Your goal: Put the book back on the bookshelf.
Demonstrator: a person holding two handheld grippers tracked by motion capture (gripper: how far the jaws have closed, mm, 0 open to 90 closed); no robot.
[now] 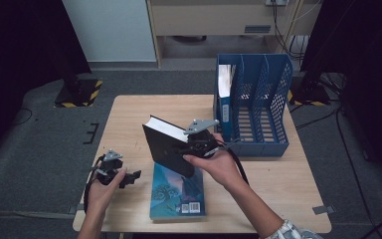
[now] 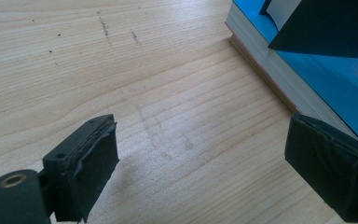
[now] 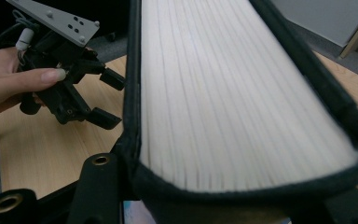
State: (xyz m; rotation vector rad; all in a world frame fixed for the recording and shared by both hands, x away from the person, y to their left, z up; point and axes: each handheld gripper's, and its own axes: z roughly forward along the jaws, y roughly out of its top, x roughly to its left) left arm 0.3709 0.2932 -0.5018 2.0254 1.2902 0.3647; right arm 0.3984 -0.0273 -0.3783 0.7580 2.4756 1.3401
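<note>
Black book held up over the table

Table (image 1: 129,114) of pale wood carries everything, with a blue file rack (image 1: 258,99) standing at its far right; a blue binder (image 1: 225,99) sits upright in the rack's leftmost slot. At the near middle a blue paperback (image 1: 179,196) lies flat, barcode toward the near edge. Above the paperback's far end, the black book (image 1: 166,147) is lifted clear of the wood and tilted, its white page edges facing up and far. The right gripper (image 1: 199,142) has its fingers closed on that book's right side, gripping it across the covers; the right gripper view shows the page block running away between the fingers. The left gripper (image 1: 129,175) hovers low at the near left, just left of the paperback, its fingers (image 2: 91,163) spread wide with only bare table between them.
</note>
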